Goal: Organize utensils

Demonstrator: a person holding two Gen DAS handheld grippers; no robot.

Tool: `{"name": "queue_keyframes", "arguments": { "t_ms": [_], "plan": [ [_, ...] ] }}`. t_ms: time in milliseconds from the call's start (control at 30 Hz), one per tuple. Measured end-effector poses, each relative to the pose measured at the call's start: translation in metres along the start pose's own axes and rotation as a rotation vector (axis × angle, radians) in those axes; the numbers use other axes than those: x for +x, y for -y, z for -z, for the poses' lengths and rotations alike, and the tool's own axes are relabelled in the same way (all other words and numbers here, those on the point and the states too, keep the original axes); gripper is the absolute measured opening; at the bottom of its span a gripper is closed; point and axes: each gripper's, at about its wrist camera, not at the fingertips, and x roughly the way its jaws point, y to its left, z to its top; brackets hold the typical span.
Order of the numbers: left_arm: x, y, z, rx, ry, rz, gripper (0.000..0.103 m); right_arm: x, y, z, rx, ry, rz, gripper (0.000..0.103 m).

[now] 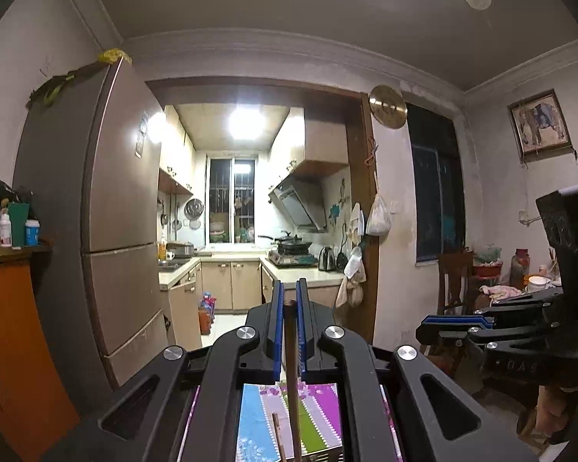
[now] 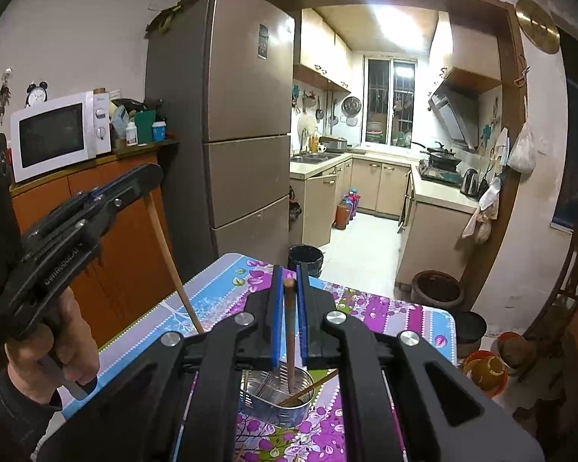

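Note:
My left gripper [image 1: 289,288] is shut on a brown chopstick [image 1: 292,365] that hangs straight down over the flowered tablecloth [image 1: 320,415]. Seen from the right wrist, that gripper [image 2: 152,175] is held up at the left by a person's hand [image 2: 57,346], with its pale chopstick [image 2: 169,261] slanting down toward the table. My right gripper [image 2: 289,269] is shut on a darker chopstick [image 2: 289,338] whose lower end hangs inside the metal utensil holder [image 2: 266,410]. Another chopstick [image 2: 312,387] leans in that holder. From the left wrist, the right gripper [image 1: 422,327] shows side-on.
The table [image 2: 404,315] ends just past the grippers. Beyond it stand a black bin [image 2: 305,258], a tall fridge [image 2: 231,115] and an orange cabinet [image 2: 115,211] with a microwave [image 2: 57,134]. Clay pots [image 2: 437,288] and bowls sit on the floor at the right.

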Motion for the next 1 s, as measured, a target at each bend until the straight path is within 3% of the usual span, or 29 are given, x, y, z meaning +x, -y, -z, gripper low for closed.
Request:
{"name": "queue_keyframes", "arguments": {
  "t_ms": [733,833,1000],
  "plan": [
    [0.092,-0.031,0.080,-0.017,-0.210,-0.037,0.008,0.087,0.025,0.039,0.082,-0.157,-0.054,0.005],
    [0.100,-0.036,0.086,-0.023,-0.226,-0.058,0.030,0.092,0.027,0.041,0.093,-0.162,-0.042,0.006],
    [0.102,-0.039,0.090,-0.029,-0.235,-0.072,0.032,0.089,0.026,0.042,0.079,-0.150,-0.027,0.006]
  ]
}}
